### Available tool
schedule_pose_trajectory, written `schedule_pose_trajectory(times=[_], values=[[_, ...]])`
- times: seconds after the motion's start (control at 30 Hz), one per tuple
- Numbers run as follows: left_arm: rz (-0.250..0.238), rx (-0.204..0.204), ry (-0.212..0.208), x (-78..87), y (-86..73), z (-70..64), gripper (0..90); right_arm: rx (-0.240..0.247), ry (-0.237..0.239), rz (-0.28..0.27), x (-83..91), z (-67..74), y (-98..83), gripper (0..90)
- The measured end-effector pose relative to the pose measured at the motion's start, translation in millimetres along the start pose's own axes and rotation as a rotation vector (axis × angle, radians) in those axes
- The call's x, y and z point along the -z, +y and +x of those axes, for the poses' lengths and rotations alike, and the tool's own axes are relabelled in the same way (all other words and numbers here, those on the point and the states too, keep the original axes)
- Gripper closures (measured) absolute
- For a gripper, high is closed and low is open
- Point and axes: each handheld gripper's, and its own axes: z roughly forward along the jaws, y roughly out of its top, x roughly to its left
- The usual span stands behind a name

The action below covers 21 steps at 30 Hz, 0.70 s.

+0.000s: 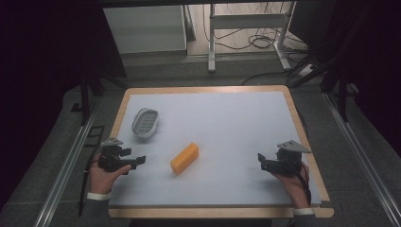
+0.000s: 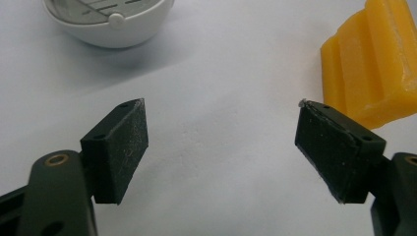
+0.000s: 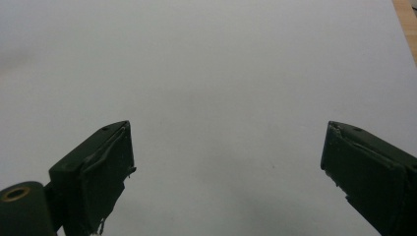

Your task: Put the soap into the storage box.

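Note:
A yellow ridged bar of soap [image 1: 185, 157] lies on the white mat near the middle of the table; it also sits at the upper right of the left gripper view [image 2: 373, 64]. A white oval soap dish [image 1: 145, 123] with a slotted grey inside stands to its upper left, and its rim shows in the left gripper view [image 2: 110, 24]. My left gripper [image 1: 140, 161] rests low at the left of the mat, open and empty, jaws wide apart [image 2: 221, 142]. My right gripper [image 1: 261, 161] is at the right side, open too, with bare mat between its jaws [image 3: 226, 157].
The white mat [image 1: 227, 123] lies on a wooden table [image 1: 302, 127] with a bare edge at the right. Beyond the far edge are metal desk legs and cables [image 1: 255, 38] on the floor. Dark rails run along both sides.

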Motion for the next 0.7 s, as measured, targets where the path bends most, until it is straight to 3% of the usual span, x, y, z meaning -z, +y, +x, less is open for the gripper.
schedule_pose_trajectory(times=[0.3,0.7], values=[[0.021,0.007,0.002,-3.0,0.9,2.2,20.4,0.003,-0.005,-0.001,-1.0,-3.6,-4.0,7.1],[-0.006,0.000,-0.002,8.6,4.9,-2.7,20.9,-0.011,-0.007,-0.038,7.8,-6.6,-4.5,8.9]])
